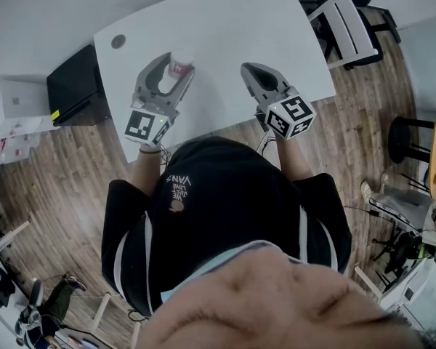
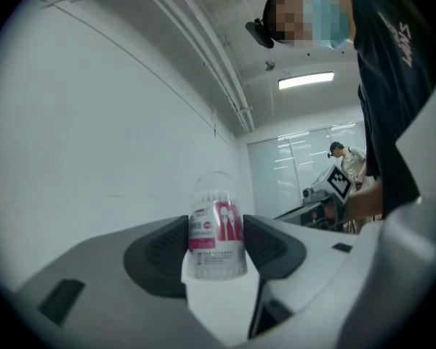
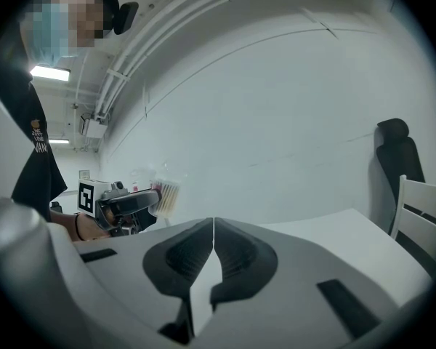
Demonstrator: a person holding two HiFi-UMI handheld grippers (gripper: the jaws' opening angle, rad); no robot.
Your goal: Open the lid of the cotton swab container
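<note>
Cotton swab container point(image 1: 180, 64) stands upright, upper centre-left of the head view, lid on, clamped between the jaws of the left gripper point(image 1: 176, 71) over the white table point(image 1: 225, 27). Right gripper point(image 1: 248, 68) sits well apart to its right, jaws closed together, empty.

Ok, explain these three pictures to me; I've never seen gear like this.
No robot here: a person holds a two-jaw tool in each hand. One picture looks down from a camera on the person's head; the other two come from cameras riding on each tool, looking along its jaws. The left tool grips a cotton swab container by its sides over the white table; its clear lid looks still on. The right tool is shut and empty.
</note>
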